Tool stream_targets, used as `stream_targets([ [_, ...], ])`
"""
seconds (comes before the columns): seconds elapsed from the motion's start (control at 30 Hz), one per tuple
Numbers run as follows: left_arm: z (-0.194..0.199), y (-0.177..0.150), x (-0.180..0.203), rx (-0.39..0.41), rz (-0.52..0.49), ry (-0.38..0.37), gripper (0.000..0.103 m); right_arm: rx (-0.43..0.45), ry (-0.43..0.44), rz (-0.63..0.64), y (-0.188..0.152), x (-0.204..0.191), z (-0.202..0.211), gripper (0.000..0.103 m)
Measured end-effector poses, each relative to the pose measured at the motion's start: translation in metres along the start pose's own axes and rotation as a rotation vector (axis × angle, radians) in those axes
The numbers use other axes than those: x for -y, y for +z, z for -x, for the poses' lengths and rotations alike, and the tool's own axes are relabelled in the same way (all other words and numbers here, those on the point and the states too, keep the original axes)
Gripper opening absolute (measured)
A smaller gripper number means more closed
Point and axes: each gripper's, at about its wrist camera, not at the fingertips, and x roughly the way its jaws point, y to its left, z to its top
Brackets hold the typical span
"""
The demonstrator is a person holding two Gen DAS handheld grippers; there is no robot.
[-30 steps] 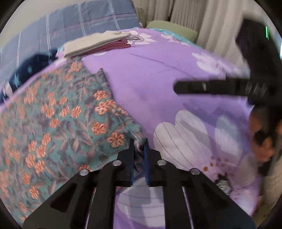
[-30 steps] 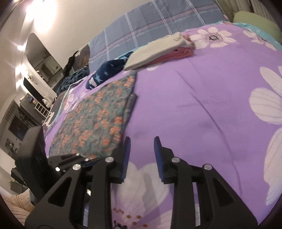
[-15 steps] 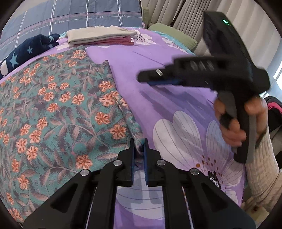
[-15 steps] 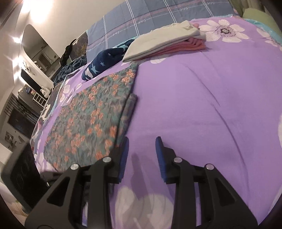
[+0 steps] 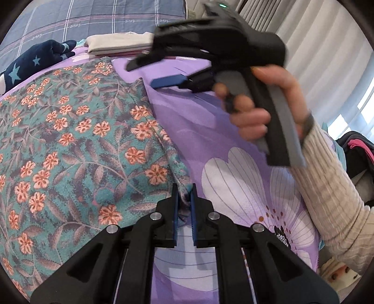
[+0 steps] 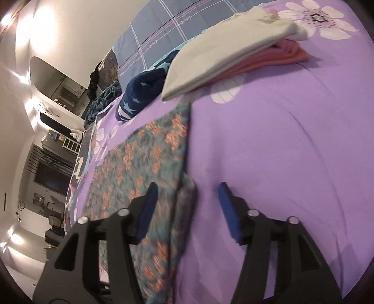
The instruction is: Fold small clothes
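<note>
A teal garment with orange flowers lies flat on the purple flowered bedspread. My left gripper is shut on the garment's near right corner. My right gripper is open wide and hovers over the garment's right edge, farther up the bed; one pad is above the cloth and the other above the bedspread. In the left wrist view the right gripper is held by a hand above that edge.
A folded stack, cream on pink, lies at the far end of the bed; it also shows in the left wrist view. A navy star-print garment is bunched beside it. Grey plaid bedding lies behind. Curtains hang on the right.
My right gripper has moved up the bed along the garment's right edge and opened wider. My left gripper has stayed shut on the corner.
</note>
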Motion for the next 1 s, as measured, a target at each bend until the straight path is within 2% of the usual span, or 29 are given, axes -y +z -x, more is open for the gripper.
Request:
stream_targets([
  [0.07, -0.001, 0.002, 0.000, -0.001, 0.000, -0.002, 0.008, -0.005, -0.017, 0.015, 0.008, -0.006, -0.012, 0.060],
  [0.1, -0.001, 0.002, -0.001, -0.001, 0.001, -0.003, 0.008, -0.002, -0.019, 0.024, 0.011, -0.009, -0.015, 0.058],
  [0.13, -0.001, 0.003, -0.001, 0.001, 0.002, -0.003, 0.008, -0.002, -0.010, 0.039, 0.013, -0.014, -0.018, 0.051],
  [0.17, 0.000, 0.003, -0.001, 0.007, 0.005, -0.001, 0.008, -0.027, 0.026, 0.050, 0.016, -0.018, -0.023, 0.026],
  [0.2, 0.001, 0.003, -0.001, 0.015, 0.007, 0.004, 0.008, -0.061, 0.060, 0.045, 0.016, -0.022, -0.030, 0.019],
  [0.3, 0.003, 0.002, 0.006, 0.023, -0.026, 0.036, 0.008, -0.033, -0.051, 0.096, 0.017, -0.034, -0.034, 0.018],
  [0.37, 0.004, 0.000, 0.008, 0.022, -0.037, 0.043, 0.008, -0.019, -0.072, 0.099, 0.017, -0.035, -0.030, 0.020],
  [0.47, 0.005, -0.001, 0.007, 0.020, -0.023, 0.030, 0.008, 0.004, -0.095, 0.098, 0.017, -0.030, -0.019, 0.042],
  [0.5, 0.004, 0.000, 0.007, 0.018, -0.019, 0.026, 0.008, 0.006, -0.104, 0.103, 0.017, -0.027, -0.017, 0.043],
  [0.6, 0.004, -0.002, 0.008, 0.018, -0.025, 0.030, 0.008, -0.053, -0.053, 0.061, 0.012, -0.016, -0.020, 0.043],
  [0.67, 0.005, -0.002, 0.009, 0.020, -0.023, 0.029, 0.008, -0.089, -0.053, 0.048, 0.007, -0.013, -0.022, 0.042],
  [0.8, 0.004, 0.000, 0.005, 0.019, -0.013, 0.017, 0.008, -0.098, -0.060, 0.081, -0.005, -0.022, -0.022, 0.043],
  [0.83, 0.004, 0.000, 0.005, 0.017, -0.012, 0.016, 0.008, -0.099, -0.062, 0.087, -0.005, -0.024, -0.024, 0.041],
  [0.87, 0.003, 0.000, 0.005, 0.016, -0.011, 0.015, 0.008, -0.099, -0.064, 0.089, -0.005, -0.025, -0.027, 0.019],
  [0.9, 0.003, 0.000, 0.005, 0.016, -0.010, 0.016, 0.008, -0.090, -0.058, 0.083, -0.005, -0.025, -0.026, 0.008],
  [1.0, 0.005, 0.002, 0.006, 0.026, -0.009, 0.016, 0.008, -0.009, -0.029, 0.127, -0.007, -0.041, -0.008, 0.007],
])
